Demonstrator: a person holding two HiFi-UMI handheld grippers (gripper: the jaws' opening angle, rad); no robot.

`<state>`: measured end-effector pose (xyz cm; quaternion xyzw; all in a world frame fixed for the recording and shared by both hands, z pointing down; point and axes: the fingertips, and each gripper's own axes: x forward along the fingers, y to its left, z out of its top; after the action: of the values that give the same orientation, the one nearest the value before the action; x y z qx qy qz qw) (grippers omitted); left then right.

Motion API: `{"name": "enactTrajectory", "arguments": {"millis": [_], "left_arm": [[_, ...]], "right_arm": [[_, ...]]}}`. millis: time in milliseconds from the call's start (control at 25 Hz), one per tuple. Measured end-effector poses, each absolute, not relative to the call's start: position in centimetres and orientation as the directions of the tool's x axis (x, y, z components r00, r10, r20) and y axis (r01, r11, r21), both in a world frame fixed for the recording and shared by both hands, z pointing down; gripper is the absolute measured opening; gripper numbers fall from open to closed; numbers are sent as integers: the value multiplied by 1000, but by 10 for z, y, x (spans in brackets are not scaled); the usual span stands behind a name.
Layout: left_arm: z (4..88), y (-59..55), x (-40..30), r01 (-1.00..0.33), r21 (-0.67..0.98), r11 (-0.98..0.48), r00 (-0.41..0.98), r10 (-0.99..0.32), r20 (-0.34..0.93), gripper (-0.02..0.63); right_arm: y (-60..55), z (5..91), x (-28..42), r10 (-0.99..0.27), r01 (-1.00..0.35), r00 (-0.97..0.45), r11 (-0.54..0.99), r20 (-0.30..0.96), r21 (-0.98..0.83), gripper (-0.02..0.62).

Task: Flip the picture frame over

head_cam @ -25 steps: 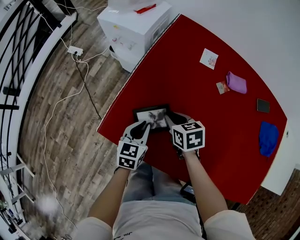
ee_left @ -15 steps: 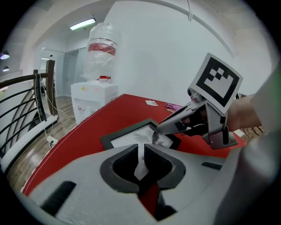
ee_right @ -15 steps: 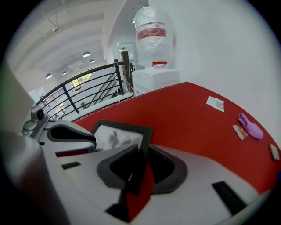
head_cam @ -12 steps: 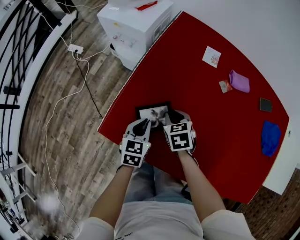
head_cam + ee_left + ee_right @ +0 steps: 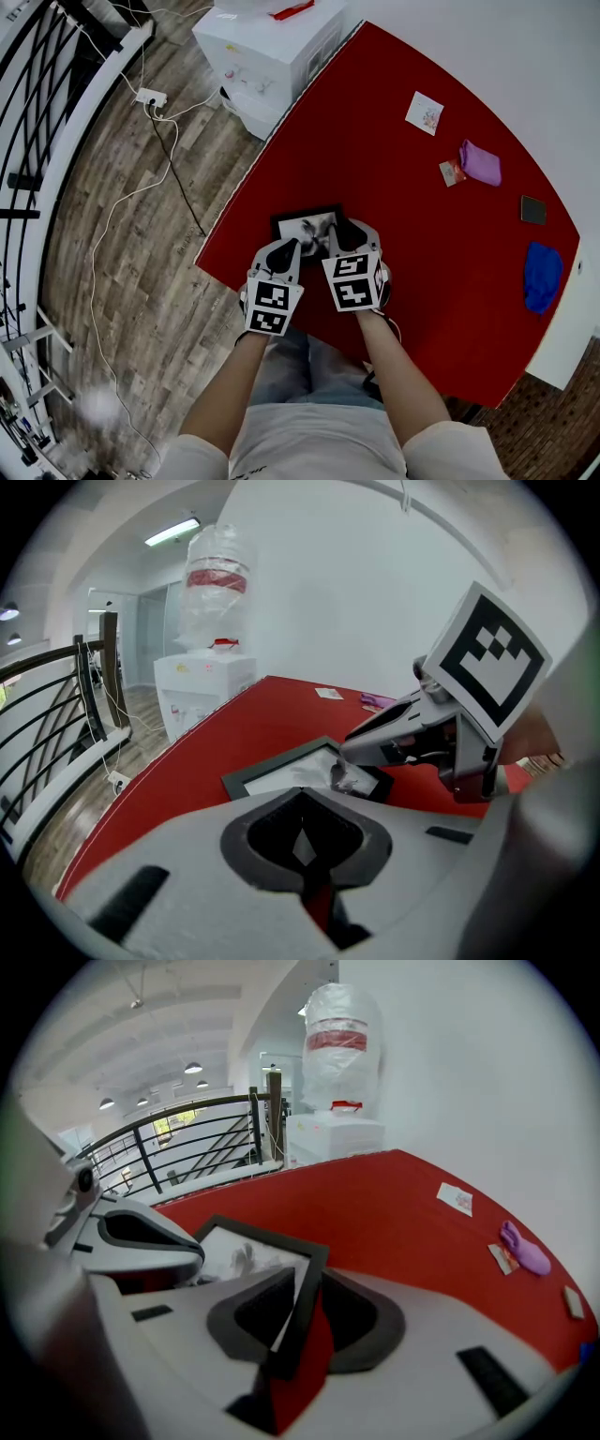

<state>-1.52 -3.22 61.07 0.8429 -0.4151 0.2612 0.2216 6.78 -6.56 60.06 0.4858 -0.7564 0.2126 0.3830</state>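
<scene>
The black picture frame [image 5: 305, 225] lies picture-side up near the red table's [image 5: 403, 225] front left edge. My right gripper [image 5: 339, 234] is shut on the frame's right edge; in the right gripper view that edge [image 5: 305, 1279] stands between the jaws and the frame [image 5: 244, 1251] looks tilted. My left gripper [image 5: 290, 247] is at the frame's near edge with its jaws shut together and nothing seen between them. In the left gripper view the shut tips [image 5: 305, 797] sit just before the frame [image 5: 281, 775], and the right gripper's fingertips [image 5: 349, 772] rest on it.
Farther right on the table lie a white card [image 5: 424, 112], a purple cloth [image 5: 480, 162], a small card [image 5: 449, 172], a dark flat thing [image 5: 532, 210] and a blue cloth [image 5: 542, 277]. A white cabinet [image 5: 267, 47], cables and a railing stand to the left.
The left gripper's jaws have closed from wide to shut. The right gripper has rolled, so its marker cube now faces up, still holding the frame's edge.
</scene>
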Motion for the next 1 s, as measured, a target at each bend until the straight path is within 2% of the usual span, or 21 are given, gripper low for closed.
{"name": "enactTrajectory", "arguments": {"millis": [360,560,760,1000], "left_arm": [[572,-18,-30,-831,181,-527,520,-616,592,6],[508,18,-48,-855,191,-483,499,-661,561,6],[457,48,-63,-890,211,-404,452,-722,523,6],[437,72,-67,-910,217,-354,415,-751,514,6]], "right_arm": [[-43,546,64,-650,-908,-329,417,685,-41,72],[3,504,63,-636,-895,-378,437,673,-90,9],[45,473,56,-615,-876,-436,456,657,-156,5],[66,448,51,-636,-882,-448,429,629,-194,5]]}}
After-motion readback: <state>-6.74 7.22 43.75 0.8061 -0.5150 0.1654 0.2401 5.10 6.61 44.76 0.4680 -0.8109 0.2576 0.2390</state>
